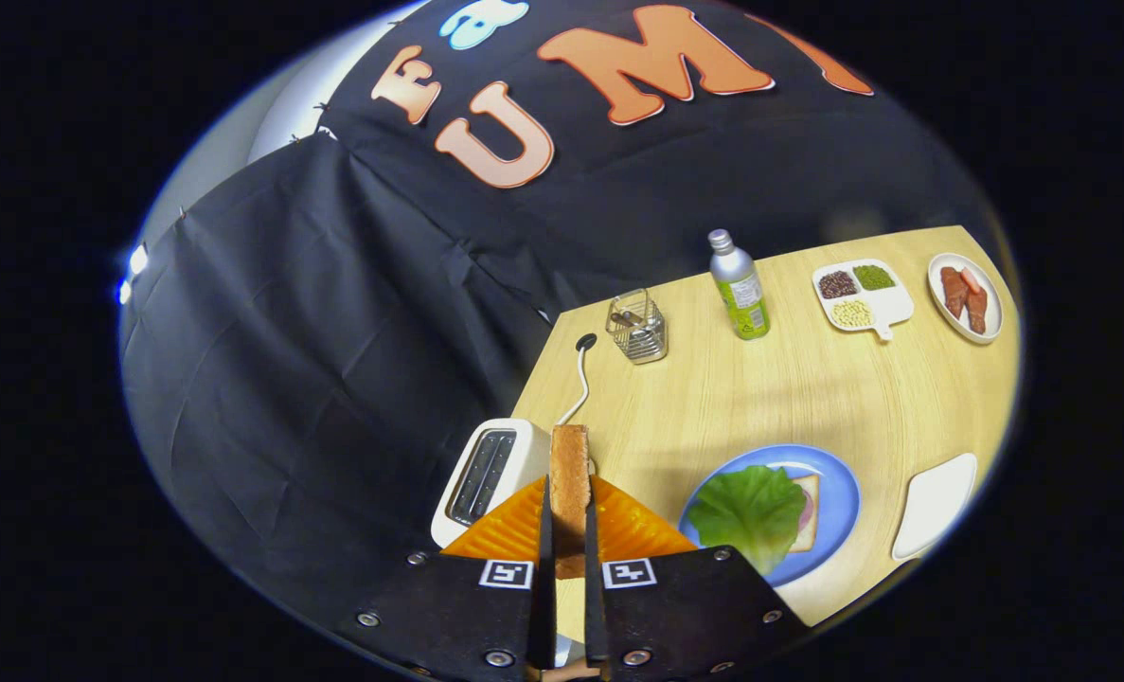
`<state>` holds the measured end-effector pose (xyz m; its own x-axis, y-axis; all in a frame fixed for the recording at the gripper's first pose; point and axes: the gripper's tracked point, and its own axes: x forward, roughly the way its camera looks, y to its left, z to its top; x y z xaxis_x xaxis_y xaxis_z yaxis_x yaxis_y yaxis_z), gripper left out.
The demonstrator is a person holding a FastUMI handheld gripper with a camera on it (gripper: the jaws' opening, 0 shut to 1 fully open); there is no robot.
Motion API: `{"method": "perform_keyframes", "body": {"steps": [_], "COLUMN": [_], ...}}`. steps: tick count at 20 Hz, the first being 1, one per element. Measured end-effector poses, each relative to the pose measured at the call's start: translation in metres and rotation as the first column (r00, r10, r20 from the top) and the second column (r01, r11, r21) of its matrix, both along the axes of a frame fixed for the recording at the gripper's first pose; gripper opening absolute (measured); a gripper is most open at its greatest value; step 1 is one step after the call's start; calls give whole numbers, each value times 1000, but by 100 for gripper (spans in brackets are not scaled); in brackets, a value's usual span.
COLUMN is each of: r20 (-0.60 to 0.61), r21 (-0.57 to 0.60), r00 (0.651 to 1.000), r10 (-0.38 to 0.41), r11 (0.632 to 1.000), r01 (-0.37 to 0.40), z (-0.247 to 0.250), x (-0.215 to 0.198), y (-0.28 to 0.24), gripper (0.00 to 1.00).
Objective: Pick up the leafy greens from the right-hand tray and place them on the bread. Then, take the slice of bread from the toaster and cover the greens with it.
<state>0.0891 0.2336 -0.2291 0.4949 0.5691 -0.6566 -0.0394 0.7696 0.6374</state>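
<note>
The gripper (569,507) is closed, its two orange fingers (503,530) pressing from either side on an upright slice of bread (569,478) held between them. The slice stands on edge in the narrow gap, its upper end projecting beyond the fingertips. The black finger mounts sit close together, each carrying a square black-and-white marker (506,573) near its inner edge.

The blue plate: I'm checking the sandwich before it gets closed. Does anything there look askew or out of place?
Slightly. The lettuce leaf sits off-centre on the bread, overhanging it onto the blue plate. The gripper is shut on the toast slice, beside the toaster. Nothing looks spilled.
</note>
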Motion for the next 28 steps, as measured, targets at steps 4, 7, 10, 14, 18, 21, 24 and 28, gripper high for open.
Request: {"method": "perform_keyframes", "body": {"steps": [4,7,10,14,18,21,24,28], "r20": [-35,-70,-85,-93,-93,-91,-110,-129], "r21": [26,41,45,55,72,51,45,-18], "r00": [998,995,993,993,994,994,992,989], "r10": [-44,-65,-77,-74,-64,-59,-60,-78], "r11": [999,997,996,995,995,997,997,997], "r01": [45,68,81,79,71,64,65,76], "z": [-29,-51,-68,-91,-111,-132,-151,-176], "x": [-6,-12,-17,-27,-31,-33,-38,-40], "y": [-25,-40,-54,-64,-66,-71,-74,-93], "gripper": [13,12,12,12,12,12,12,12]}}
